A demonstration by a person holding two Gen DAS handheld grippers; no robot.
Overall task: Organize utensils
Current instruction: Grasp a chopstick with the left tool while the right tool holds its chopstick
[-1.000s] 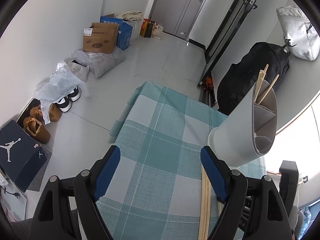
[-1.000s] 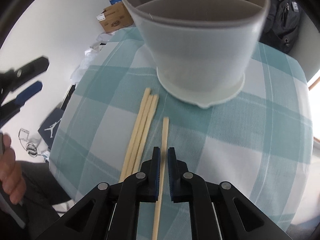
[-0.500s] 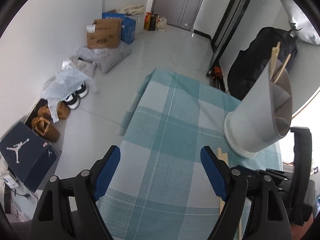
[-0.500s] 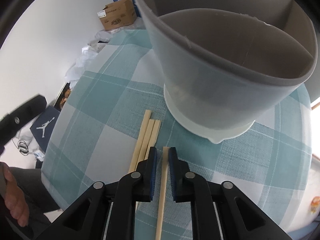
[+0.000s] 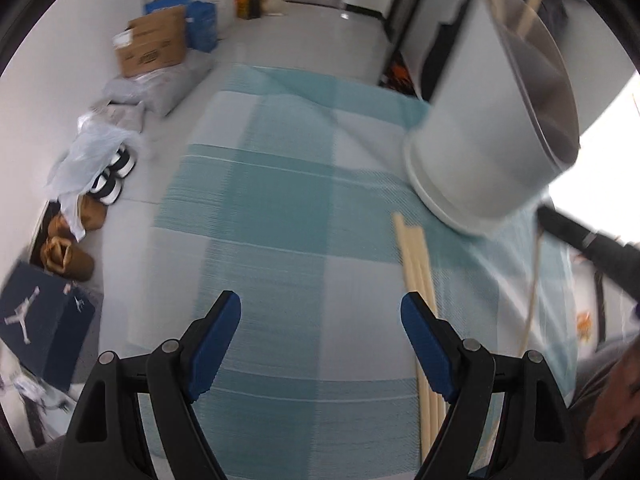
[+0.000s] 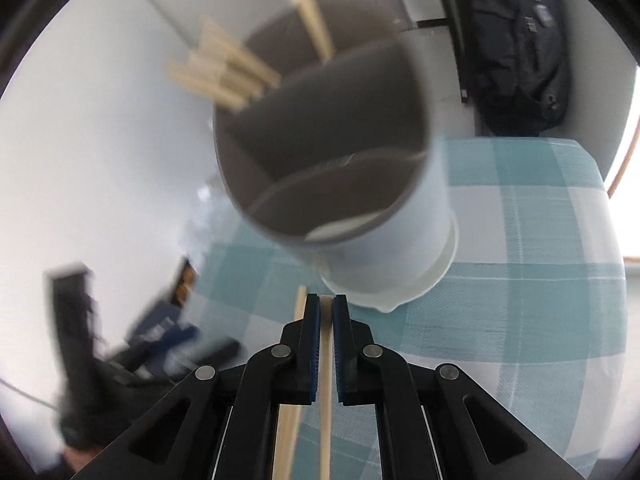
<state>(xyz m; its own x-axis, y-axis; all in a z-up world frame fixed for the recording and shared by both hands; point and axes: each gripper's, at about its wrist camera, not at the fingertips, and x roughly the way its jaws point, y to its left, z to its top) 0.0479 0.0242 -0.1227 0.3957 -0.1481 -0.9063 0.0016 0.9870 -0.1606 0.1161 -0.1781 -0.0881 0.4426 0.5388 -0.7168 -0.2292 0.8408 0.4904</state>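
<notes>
A white utensil holder (image 5: 496,120) with grey dividers stands on the teal checked cloth (image 5: 280,208); several wooden chopsticks (image 6: 224,68) stick out of its far compartment. My right gripper (image 6: 326,312) is shut on one chopstick (image 6: 325,400), lifted above the cloth just in front of the holder (image 6: 384,240). That chopstick also shows in the left wrist view (image 5: 532,292). Three loose chopsticks (image 5: 420,304) lie on the cloth by my left gripper (image 5: 320,320), which is open and empty above the cloth.
On the floor to the left lie cardboard boxes (image 5: 152,44), bags, shoes (image 5: 112,176) and a dark shoebox (image 5: 36,320). A black backpack (image 6: 516,48) rests beyond the table. The table's edges fall away left and far.
My right gripper has lifted the chopstick off the cloth and risen to the holder's rim. My left gripper has swung so the loose chopsticks lie beside its right finger.
</notes>
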